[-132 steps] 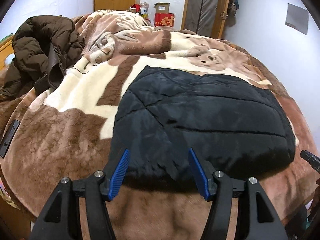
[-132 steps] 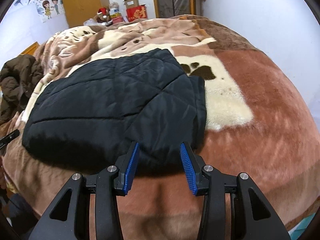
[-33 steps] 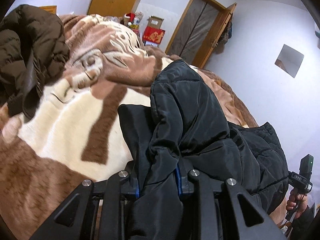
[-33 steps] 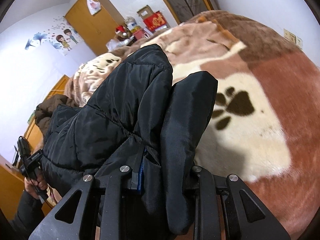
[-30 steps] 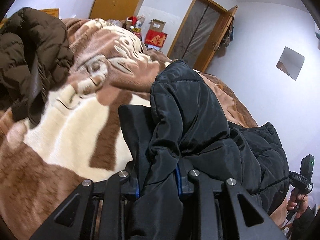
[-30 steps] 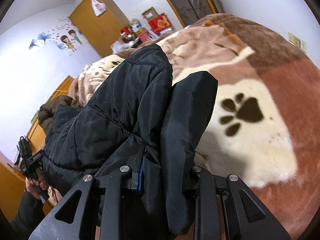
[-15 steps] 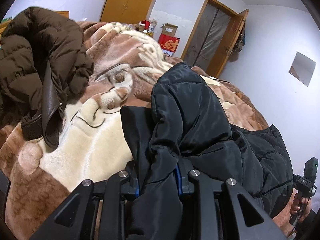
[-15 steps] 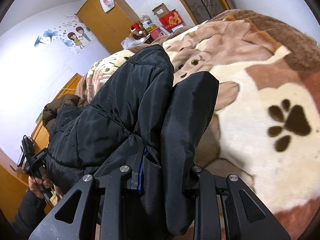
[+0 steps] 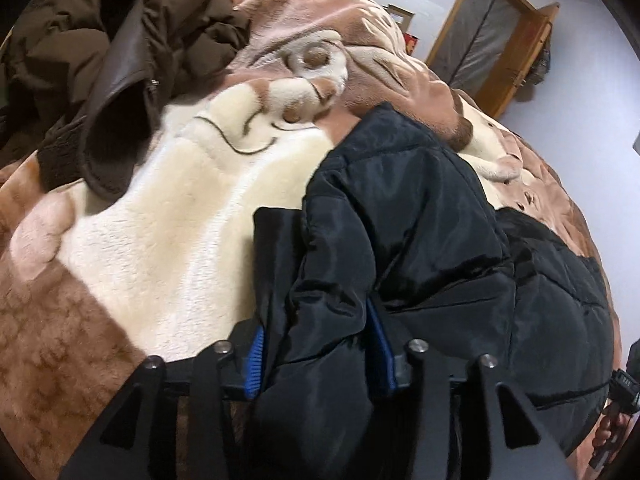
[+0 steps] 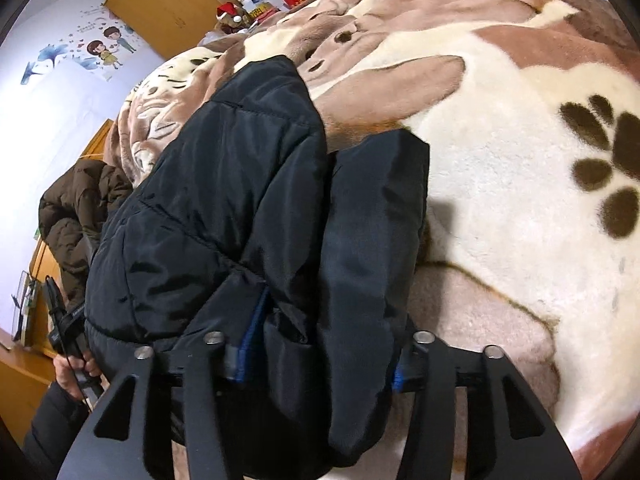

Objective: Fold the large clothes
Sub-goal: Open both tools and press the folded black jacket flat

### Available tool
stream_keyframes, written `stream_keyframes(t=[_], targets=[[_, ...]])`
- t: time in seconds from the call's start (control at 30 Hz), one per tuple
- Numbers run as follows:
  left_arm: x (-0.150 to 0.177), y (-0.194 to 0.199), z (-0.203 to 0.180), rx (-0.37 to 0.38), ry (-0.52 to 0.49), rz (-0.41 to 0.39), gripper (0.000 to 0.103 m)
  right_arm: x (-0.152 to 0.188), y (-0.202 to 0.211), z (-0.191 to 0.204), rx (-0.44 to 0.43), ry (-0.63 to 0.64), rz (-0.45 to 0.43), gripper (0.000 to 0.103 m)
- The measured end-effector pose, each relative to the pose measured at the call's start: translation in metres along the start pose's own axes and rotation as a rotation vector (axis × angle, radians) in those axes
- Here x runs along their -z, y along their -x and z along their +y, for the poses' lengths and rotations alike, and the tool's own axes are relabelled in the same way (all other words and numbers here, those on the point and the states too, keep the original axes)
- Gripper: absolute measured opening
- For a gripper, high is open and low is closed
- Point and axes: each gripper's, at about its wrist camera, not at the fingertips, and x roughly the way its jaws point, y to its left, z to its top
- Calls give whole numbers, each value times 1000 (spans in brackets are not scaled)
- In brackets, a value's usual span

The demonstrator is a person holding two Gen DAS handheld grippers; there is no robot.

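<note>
A black padded jacket (image 9: pixel 400 216) lies folded over on the plush brown and cream blanket (image 9: pixel 172 232) of the bed. In the left wrist view its bunched edge sits between the blue pads of my left gripper (image 9: pixel 318 348). The jaws are opening and the pad faces show beside the fabric. In the right wrist view the same jacket (image 10: pixel 224 200) and a folded sleeve (image 10: pixel 372 216) fill the gap of my right gripper (image 10: pixel 320 356), whose jaws are opening too. Both grippers are low over the bed.
A brown puffer coat (image 9: pixel 120 52) is heaped at the bed's far left. A wooden door (image 9: pixel 488 36) and a wardrobe (image 10: pixel 160 4) stand beyond the bed. A hand holds the other gripper's handle (image 10: pixel 68 332) at the left edge.
Both grippers came down toward the bed with the jacket, which now rests on the blanket. Their jaws have widened, and the blue pads stand away from the fabric they were clamping.
</note>
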Motion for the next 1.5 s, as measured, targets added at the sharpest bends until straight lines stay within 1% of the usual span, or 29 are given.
stream_keyframes(t=[0.07, 0.13, 0.2, 0.3, 0.37, 0.4, 0.47, 0.5, 0.53, 0.63, 0.7, 0.8, 0.87, 1.07, 1.13, 1.2, 1.3, 1.4, 1.5], targets=[[-1, 10, 2, -13, 4, -4, 52, 1, 10, 0, 25, 12, -1, 58], [-4, 21, 4, -38, -3, -16, 53, 0, 25, 1, 41, 24, -17, 58], [-10, 38, 3, -64, -16, -59, 53, -2, 41, 5, 75, 54, -53, 59], [-22, 62, -4, -84, -15, -131, 56, -10, 62, 20, 170, 114, -126, 59], [-32, 67, -17, -81, -47, -159, 56, -18, 68, 32, 197, 143, -157, 59], [-35, 66, -29, -82, -88, -168, 56, -21, 67, 39, 195, 163, -166, 59], [-41, 54, -51, -86, -162, -165, 56, -27, 58, 56, 213, 221, -171, 59], [-44, 43, -59, -77, -186, -150, 56, -30, 51, 63, 219, 245, -167, 59], [-46, 33, -65, -75, -199, -132, 56, -33, 41, 72, 223, 276, -158, 59], [-46, -4, -73, -113, -221, -73, 56, -38, 15, 86, 236, 326, -136, 59], [-43, -20, -74, -131, -227, -68, 59, -39, -7, 87, 255, 357, -102, 59], [-41, -28, -70, -124, -214, -80, 62, -39, -26, 84, 270, 376, -79, 59], [-41, -31, -67, -117, -208, -81, 64, -39, -31, 80, 268, 375, -82, 59], [-42, -34, -71, -139, -219, -72, 65, -41, -32, 80, 275, 376, -74, 59], [-42, -27, -75, -159, -222, -72, 65, -41, -26, 82, 280, 371, -71, 59], [-42, -15, -77, -156, -215, -78, 65, -41, -17, 85, 279, 369, -78, 59], [-40, 13, -83, -146, -211, -119, 65, -35, 4, 90, 276, 368, -106, 59], [-29, 46, -93, -97, -209, -168, 65, -24, 23, 98, 264, 367, -133, 59], [-4, 68, -109, -42, -252, -175, 65, -6, 35, 109, 231, 378, -138, 59]])
